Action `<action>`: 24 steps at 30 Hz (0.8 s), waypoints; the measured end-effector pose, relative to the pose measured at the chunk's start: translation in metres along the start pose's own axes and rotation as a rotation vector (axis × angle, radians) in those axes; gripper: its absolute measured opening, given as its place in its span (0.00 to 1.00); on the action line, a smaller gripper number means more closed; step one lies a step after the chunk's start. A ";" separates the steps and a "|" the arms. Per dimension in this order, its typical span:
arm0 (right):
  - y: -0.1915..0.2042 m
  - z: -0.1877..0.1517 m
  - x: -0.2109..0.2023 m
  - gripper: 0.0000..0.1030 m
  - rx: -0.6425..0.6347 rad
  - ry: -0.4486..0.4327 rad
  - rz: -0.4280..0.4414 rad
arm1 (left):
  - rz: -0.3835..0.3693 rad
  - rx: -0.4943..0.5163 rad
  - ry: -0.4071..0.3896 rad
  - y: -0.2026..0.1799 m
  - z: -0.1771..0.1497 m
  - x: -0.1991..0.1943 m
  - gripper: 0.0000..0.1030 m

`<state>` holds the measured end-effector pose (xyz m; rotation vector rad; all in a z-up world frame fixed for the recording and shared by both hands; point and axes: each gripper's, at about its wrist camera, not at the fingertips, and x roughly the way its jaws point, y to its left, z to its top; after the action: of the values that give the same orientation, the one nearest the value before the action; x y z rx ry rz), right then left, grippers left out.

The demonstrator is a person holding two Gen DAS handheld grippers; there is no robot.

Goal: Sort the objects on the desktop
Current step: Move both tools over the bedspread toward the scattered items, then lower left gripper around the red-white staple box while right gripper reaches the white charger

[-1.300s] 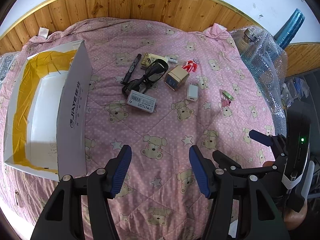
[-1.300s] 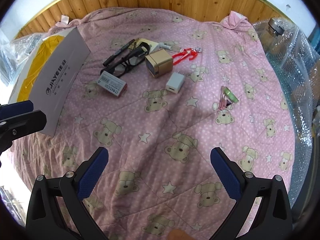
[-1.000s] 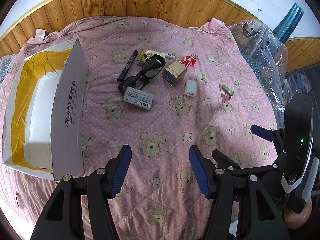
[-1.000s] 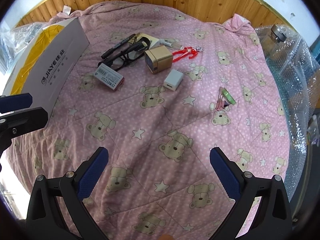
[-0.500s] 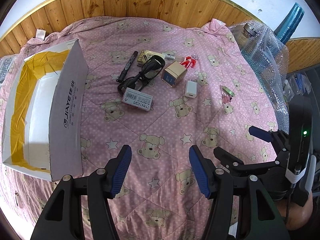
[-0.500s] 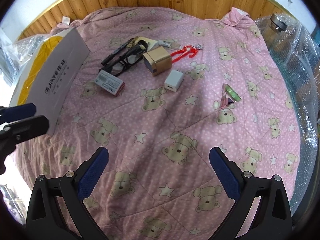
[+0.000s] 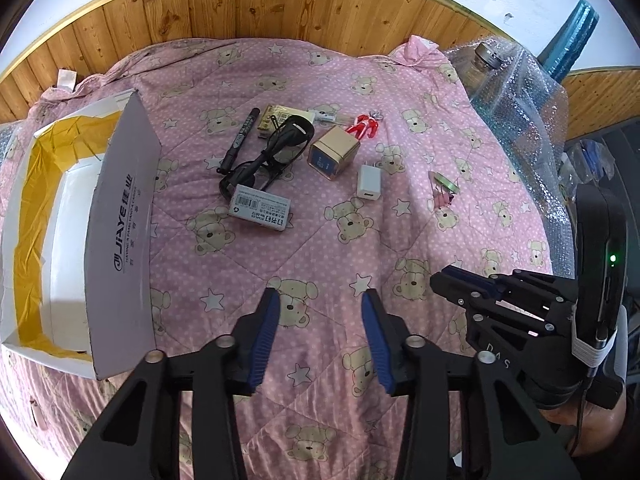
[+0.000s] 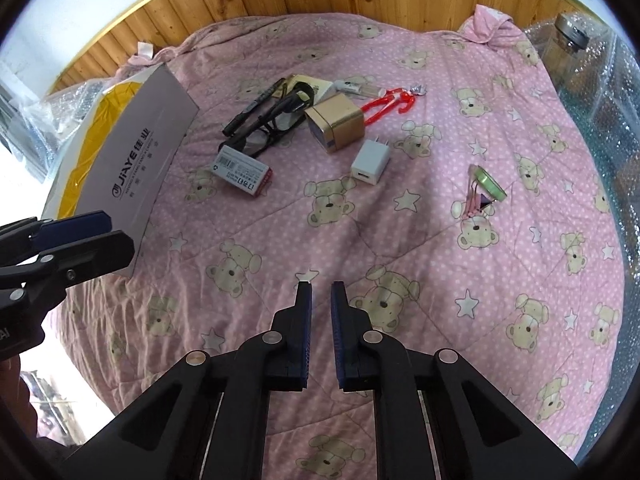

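On the pink bear quilt (image 7: 400, 248) a cluster lies at the far middle: black marker (image 7: 240, 140), black glasses (image 7: 272, 156), white staples box (image 7: 260, 208), gold cube (image 7: 334, 152), white charger (image 7: 369, 183), red toy figure (image 7: 364, 126) and a green ring with a pink clip (image 8: 486, 184). An open white box with yellow lining (image 7: 120, 216) stands at the left. My left gripper (image 7: 319, 300) hovers open and empty over bare quilt, well short of the cluster. My right gripper (image 8: 321, 292) is empty, its fingers drawn together to a narrow slit.
A bubble-wrapped bottle (image 7: 504, 92) and a blue roll (image 7: 568, 44) stand past the quilt's right edge. Wooden panelling (image 7: 280, 16) runs behind. The near half of the quilt holds only the two grippers.
My right gripper has gone from wide open to nearly touching fingers. The left gripper's gap has narrowed somewhat. Both views have shifted only slightly; the objects lie where they were.
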<state>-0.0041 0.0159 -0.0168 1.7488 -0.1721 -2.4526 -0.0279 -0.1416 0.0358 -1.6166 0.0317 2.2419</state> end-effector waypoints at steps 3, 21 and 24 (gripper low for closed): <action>0.000 0.001 0.001 0.10 -0.007 -0.002 0.007 | -0.008 0.012 0.002 -0.002 0.003 0.002 0.29; -0.014 0.022 0.013 0.38 -0.008 -0.011 0.002 | -0.016 0.033 0.064 0.000 0.022 0.035 0.12; -0.019 0.025 0.020 0.47 0.009 -0.001 -0.001 | -0.027 0.018 0.087 0.004 0.026 0.044 0.19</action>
<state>-0.0347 0.0322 -0.0302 1.7516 -0.1826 -2.4578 -0.0643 -0.1263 0.0032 -1.6939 0.0528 2.1442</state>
